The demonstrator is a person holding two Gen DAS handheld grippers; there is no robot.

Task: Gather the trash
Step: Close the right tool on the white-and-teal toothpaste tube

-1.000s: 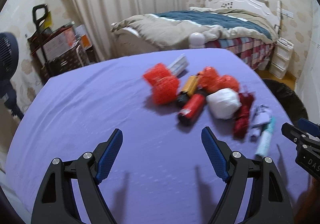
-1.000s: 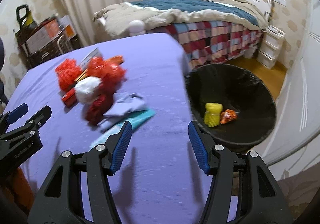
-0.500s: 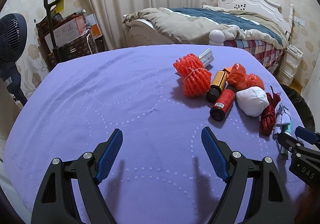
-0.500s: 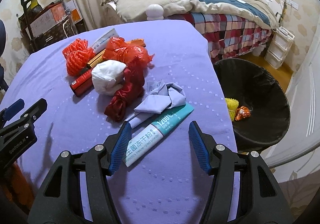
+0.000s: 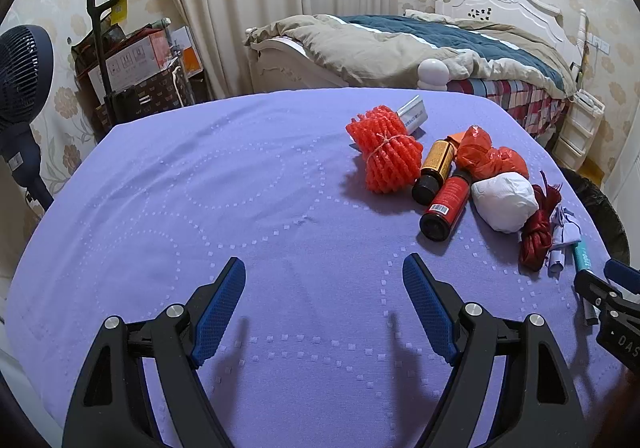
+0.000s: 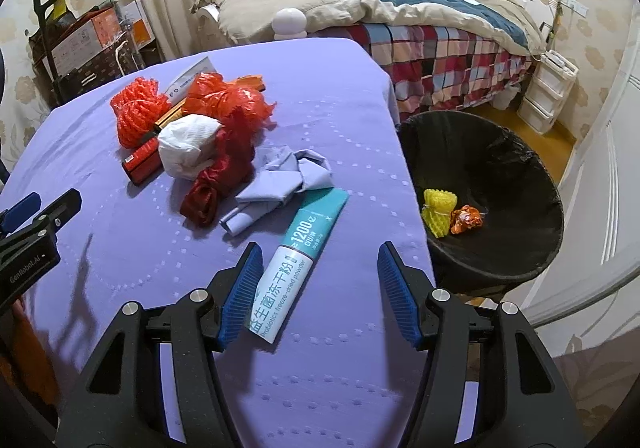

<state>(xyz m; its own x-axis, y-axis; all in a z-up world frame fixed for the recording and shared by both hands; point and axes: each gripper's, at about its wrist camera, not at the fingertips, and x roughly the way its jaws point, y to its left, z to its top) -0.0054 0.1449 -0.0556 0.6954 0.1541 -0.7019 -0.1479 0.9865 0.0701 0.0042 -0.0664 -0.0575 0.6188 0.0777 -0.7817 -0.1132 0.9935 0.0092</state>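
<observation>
My right gripper (image 6: 318, 284) has swung from the black bin (image 6: 500, 152) over to the teal-and-white box (image 6: 298, 260), which now lies partly between its parted jaws, not gripped. It tilts steeply down at the purple tablecloth (image 6: 340, 120). My left gripper (image 5: 324, 304) hangs wide apart and empty over bare cloth, well left of that box. Beyond the box: crumpled lilac paper (image 6: 284, 180), shiny red ribbon (image 6: 208, 192), a white paper wad (image 6: 186, 148), ribbed orange foam netting (image 6: 138, 116). Right of the box, the bin holds yellow foam netting (image 6: 438, 210).
</observation>
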